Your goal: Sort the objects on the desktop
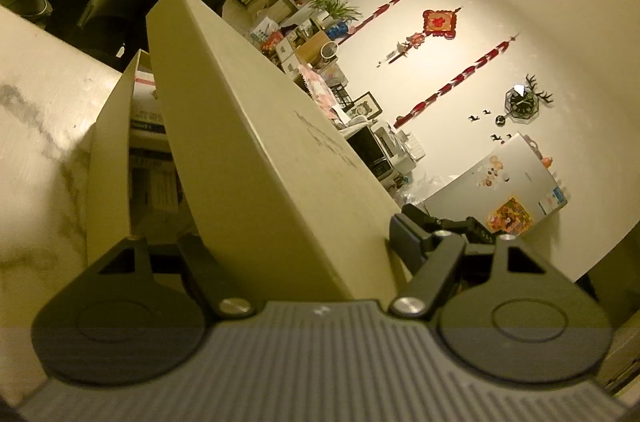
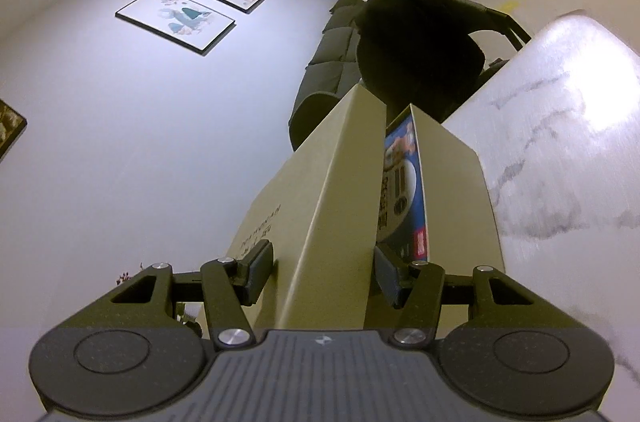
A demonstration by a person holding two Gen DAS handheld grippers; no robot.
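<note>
Both grippers hold the same beige cardboard box [image 1: 256, 150], each clamped over one of its side walls; the left gripper [image 1: 296, 246] has its visible right pad flat against the outer face of the wall, the other finger hidden behind the cardboard; the right gripper [image 2: 320, 270] has one pad on the outer face and one on the inner face of its wall, pressed to it.

Dark lettering runs along the outer face of the box in both views, too blurred and foreshortened to read; inside the box, in the right wrist view, stands a blue package [image 2: 404, 190] with a round white graphic, dark block lettering and a small red square logo near its lower corner, none of it legible; in the left wrist view the box holds stacked printed cartons [image 1: 150, 126], one with a red stripe, their text unreadable.

The box sits at the edge of a white marble-patterned table [image 2: 560, 150]; the tabletop beside the box is bare, grey-veined and brightly lit; a dark chair [image 2: 416, 62] stands beyond the far end of the box, close to the table's edge.
</note>
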